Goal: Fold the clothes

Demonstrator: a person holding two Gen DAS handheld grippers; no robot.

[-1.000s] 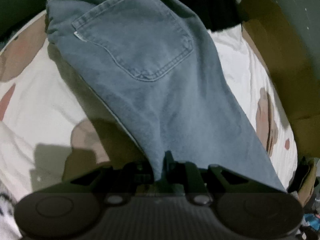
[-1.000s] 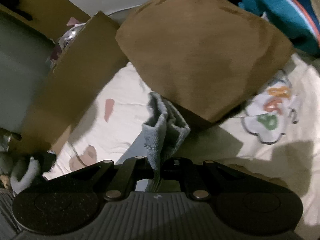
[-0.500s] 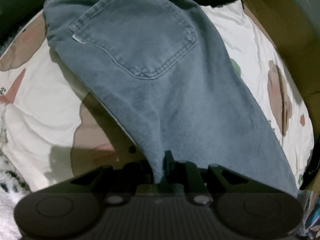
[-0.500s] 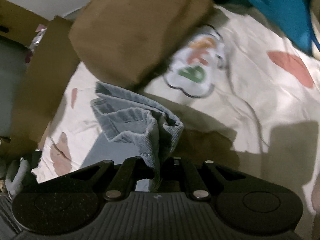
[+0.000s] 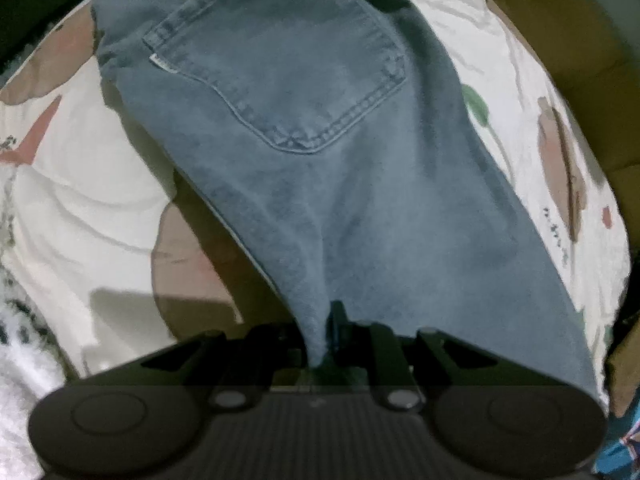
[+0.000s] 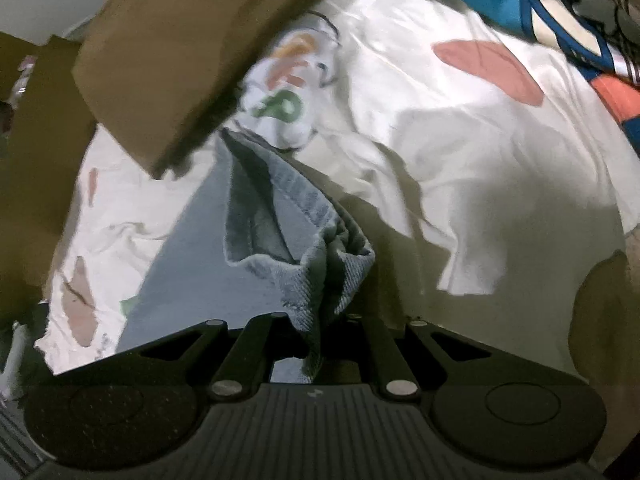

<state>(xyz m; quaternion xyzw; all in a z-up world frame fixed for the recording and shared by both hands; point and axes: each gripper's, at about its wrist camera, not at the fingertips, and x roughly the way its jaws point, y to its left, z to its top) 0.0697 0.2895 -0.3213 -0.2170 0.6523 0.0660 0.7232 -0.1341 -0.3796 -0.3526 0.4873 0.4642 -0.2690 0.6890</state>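
A pair of blue jeans lies spread over the patterned white bedsheet, back pocket facing up. A fold of its denim runs down between the jaws of my left gripper. Those jaws are opening, with the cloth still pinched between them. In the right wrist view, the bunched hem end of the jeans hangs from my right gripper, which is shut on it just above the sheet. The rest of the leg trails off to the lower left.
A brown pillow lies at the back left of the bed, close to the hem. Brown cardboard borders the bed's right side in the left wrist view. A blue patterned cloth lies at the far right. A fuzzy white blanket sits lower left.
My right gripper swung across and down with the hem, so the pillow slid up and left in view and more white sheet shows. The left view shifted only slightly.
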